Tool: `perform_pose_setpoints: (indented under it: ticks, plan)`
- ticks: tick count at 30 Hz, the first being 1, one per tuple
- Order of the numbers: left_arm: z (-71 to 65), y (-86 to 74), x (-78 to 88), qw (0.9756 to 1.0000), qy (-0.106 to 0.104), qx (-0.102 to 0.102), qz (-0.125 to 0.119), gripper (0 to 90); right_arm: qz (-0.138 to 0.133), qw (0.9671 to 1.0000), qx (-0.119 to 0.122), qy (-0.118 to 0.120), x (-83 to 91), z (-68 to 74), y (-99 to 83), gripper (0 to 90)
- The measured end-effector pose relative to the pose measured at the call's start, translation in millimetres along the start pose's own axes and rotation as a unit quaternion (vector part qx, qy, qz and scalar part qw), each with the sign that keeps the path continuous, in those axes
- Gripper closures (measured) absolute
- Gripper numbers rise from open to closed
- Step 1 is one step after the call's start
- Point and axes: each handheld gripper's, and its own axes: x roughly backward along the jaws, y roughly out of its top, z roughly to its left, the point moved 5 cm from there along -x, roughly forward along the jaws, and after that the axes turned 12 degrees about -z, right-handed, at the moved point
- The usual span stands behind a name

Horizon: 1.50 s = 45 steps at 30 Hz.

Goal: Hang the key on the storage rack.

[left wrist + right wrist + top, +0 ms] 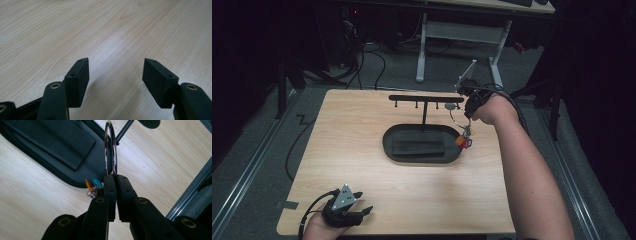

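Right gripper view: right gripper (116,178) fingers clamp key ring (110,147); left gripper (116,72) fingers spread.

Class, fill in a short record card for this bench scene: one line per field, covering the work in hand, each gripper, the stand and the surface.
work in hand: bringing a key ring to the rack's pegs
right gripper: shut on the key ring, held up by the right end of the rack bar
hanging from ring: small orange and blue tags
left gripper: open, nothing between the jaws, low over the near left of the table
key rack: black T-shaped stand with pegs under its bar
base tray: black oval, holds a flat dark pad
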Motion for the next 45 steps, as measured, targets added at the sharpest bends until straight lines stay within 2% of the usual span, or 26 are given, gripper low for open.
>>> perform_pose_setpoints:
  ticks: [4,14,18,20,21,25,28,29,33,34,36,38,43,45]
  plan:
    - [0.7,-0.3,1.0,1.0,-0.001,0.001,0.003,38.8,0.001,0.9999,-0.011,-0.004,-3.3,-4.6,1.4,87.6]
    - [0.2,-0.9,1.1,1.0,-0.001,-0.003,0.005,38.8,0.001,0.9999,-0.006,-0.01,-17.6,-6.1,4.5,87.6]
    - [0.4,-1.4,0.7,1.0,0.001,-0.004,0.003,38.8,-0.001,0.9998,-0.001,-0.02,-22.5,-6.5,6.1,87.3]
    - [0.6,-1.5,1.1,1.0,0.0,-0.005,0.006,38.8,-0.001,0.9997,-0.007,-0.025,-23.7,-5.7,6.9,86.9]
    - [0.7,-1.5,1.1,1.0,0.0,-0.005,0.006,38.8,-0.008,0.9996,-0.003,-0.026,-24.1,-6.4,7.8,83.3]
    - [0.4,-1.5,1.1,1.0,0.002,-0.004,0.003,38.8,-0.014,0.9995,-0.005,-0.028,-22.7,-6.3,7.6,78.4]
    - [-0.5,-1.6,1.3,1.0,0.002,-0.006,0.004,38.8,-0.016,0.9995,-0.01,-0.027,-20.6,-4.7,5.2,74.8]
    - [-0.7,-1.7,1.3,1.0,0.002,-0.007,0.004,38.8,-0.02,0.9992,-0.02,-0.03,-18.4,-2.1,2.4,71.6]
    - [-0.5,-2.4,1.3,1.0,0.005,-0.007,0.005,38.8,-0.03,0.9991,-0.017,-0.025,-16.7,0.9,-2.6,67.7]
    - [-0.2,-2.6,1.5,0.9999,0.006,-0.007,0.005,38.8,-0.032,0.9989,-0.023,-0.025,-15.9,3.4,-5.8,66.1]
    - [0.7,-3.2,2.0,0.9999,0.007,-0.006,0.007,38.8,-0.039,0.9988,-0.019,-0.023,-15.0,4.7,-10.4,62.9]
    - [1.8,-3.3,2.7,0.9999,0.009,-0.005,0.006,38.9,-0.046,0.9983,-0.031,-0.02,-12.9,8.4,-16.5,59.2]
    - [3.3,-2.7,3.5,0.9999,0.013,-0.003,0.003,38.8,-0.075,0.9963,-0.037,-0.02,-10.7,15.5,-38.1,50.4]
    - [3.2,-2.6,3.5,0.9999,0.014,-0.004,0.003,38.8,-0.079,0.9958,-0.042,-0.019,-10.9,17.0,-42.2,49.3]
